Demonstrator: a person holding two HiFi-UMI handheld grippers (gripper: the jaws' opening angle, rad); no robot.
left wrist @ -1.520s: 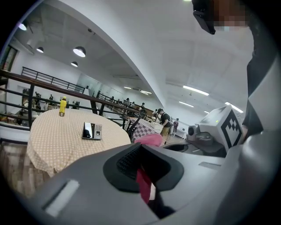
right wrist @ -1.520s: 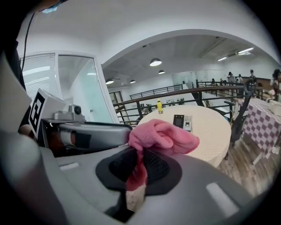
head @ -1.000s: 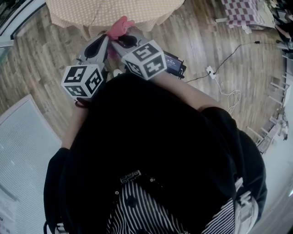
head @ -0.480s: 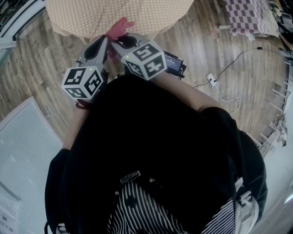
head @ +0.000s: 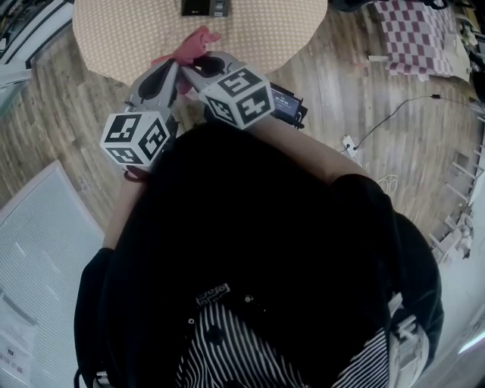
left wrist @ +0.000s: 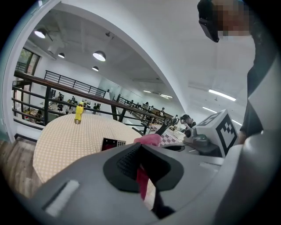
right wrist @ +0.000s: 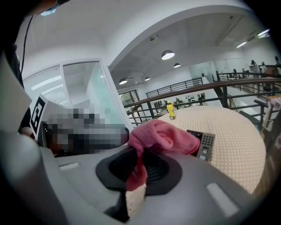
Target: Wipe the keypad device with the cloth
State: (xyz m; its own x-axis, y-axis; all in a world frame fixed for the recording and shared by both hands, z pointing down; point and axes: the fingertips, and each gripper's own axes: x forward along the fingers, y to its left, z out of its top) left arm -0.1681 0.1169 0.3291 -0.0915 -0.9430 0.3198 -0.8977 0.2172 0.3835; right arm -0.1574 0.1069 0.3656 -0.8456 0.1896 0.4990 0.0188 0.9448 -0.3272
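Both claws are held close to the person's chest, over the wooden floor (head: 356, 68), with their tips meeting at the pink cloth (head: 198, 43). From the head view the left claw (head: 168, 72) and right claw (head: 198, 70) converge in a narrow V, but how their jaws stand does not show from there.

The claw views settle that. The left claw (left wrist: 141, 171) is clenched on a thin hanging strip of the cloth (left wrist: 151, 139), which is pinched between its dark ribbed pads. The right claw (right wrist: 138, 169) is likewise clenched on the cloth (right wrist: 164, 134). Most of the cloth bunches up in a soft lump above the jaws, and a narrow tail drops down between them.

The keypad (head: 203, 7) lies flat on the round, dotted beige surface (head: 258, 30), at the top edge of the head view. It is well apart from the claws and not touched by the cloth. The left gripper view shows it (left wrist: 113, 144) just beyond the jaws, with a dark screen and a grid of keys. In the right gripper view it (right wrist: 204, 145) peeks out from behind the cloth's right side.

Only the claw views show a yellow bottle (left wrist: 79, 112) standing upright at the far side of the surface (right wrist: 237, 132), well beyond the keypad.
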